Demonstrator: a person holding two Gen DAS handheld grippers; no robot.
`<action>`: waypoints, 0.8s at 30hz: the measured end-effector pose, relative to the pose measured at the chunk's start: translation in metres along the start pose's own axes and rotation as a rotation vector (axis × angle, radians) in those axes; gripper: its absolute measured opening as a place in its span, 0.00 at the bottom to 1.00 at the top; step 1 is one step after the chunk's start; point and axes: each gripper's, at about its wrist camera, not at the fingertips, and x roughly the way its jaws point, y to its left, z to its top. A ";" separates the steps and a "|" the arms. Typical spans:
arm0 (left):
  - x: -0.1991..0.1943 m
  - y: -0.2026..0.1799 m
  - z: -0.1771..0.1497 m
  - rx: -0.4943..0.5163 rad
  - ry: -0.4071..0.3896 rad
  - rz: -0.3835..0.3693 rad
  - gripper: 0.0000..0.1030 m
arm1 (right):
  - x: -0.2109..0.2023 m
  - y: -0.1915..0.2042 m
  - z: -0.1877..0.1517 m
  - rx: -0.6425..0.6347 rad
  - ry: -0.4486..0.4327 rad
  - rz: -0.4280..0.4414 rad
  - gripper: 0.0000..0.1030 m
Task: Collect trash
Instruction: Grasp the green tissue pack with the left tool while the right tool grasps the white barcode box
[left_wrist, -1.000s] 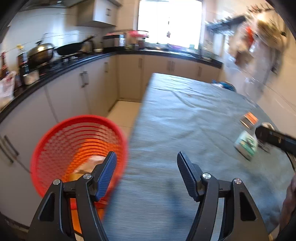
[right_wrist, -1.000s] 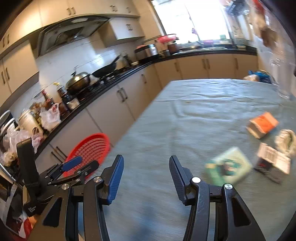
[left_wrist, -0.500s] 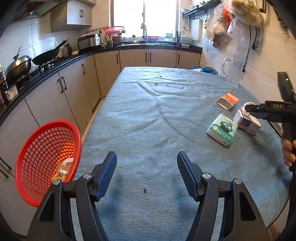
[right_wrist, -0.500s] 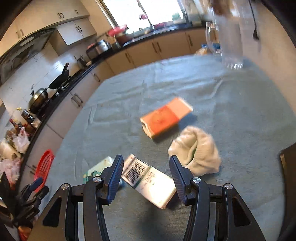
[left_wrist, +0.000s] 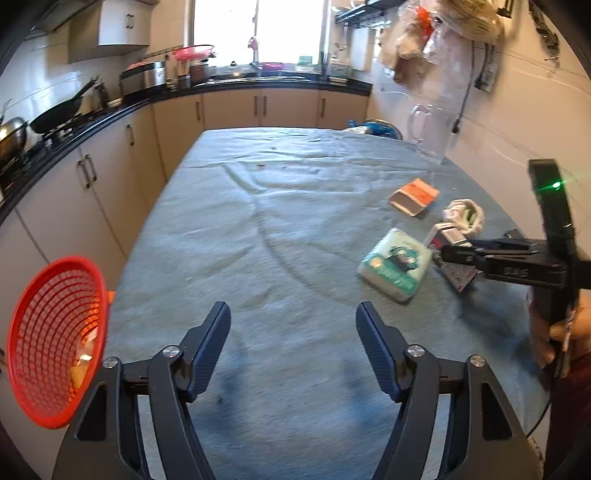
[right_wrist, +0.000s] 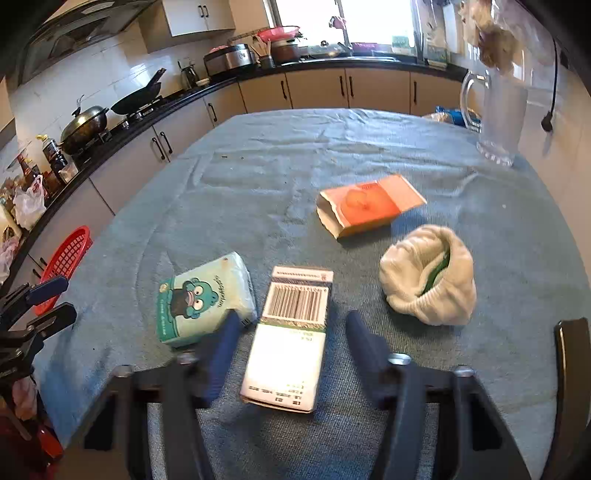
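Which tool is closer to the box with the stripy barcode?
Right. The right tool has the barcode box between its closing fingers, pads not touching. The left tool hangs open over bare cloth, well away.

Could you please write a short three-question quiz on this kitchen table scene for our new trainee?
1. True or false: the white box with the barcode lies between the fingers of the right hand-held gripper.
2. Which item lies nearest the glass jug? A) tissue pack B) orange carton C) white sock
3. Fill in: the red basket sits off the table's ___ edge, seen from the left hand-held gripper.

Key: 1 true, its jaws have just been closing but are not yet pressing. 2 B. 3 left.
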 end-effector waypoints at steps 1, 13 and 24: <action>0.001 -0.004 0.003 0.008 0.007 -0.018 0.75 | -0.003 -0.002 -0.001 0.004 -0.016 0.007 0.40; 0.062 -0.072 0.039 0.218 0.128 -0.118 0.84 | -0.047 -0.046 0.004 0.228 -0.279 0.142 0.39; 0.105 -0.110 0.044 0.376 0.211 -0.130 0.84 | -0.059 -0.054 0.002 0.277 -0.311 0.215 0.40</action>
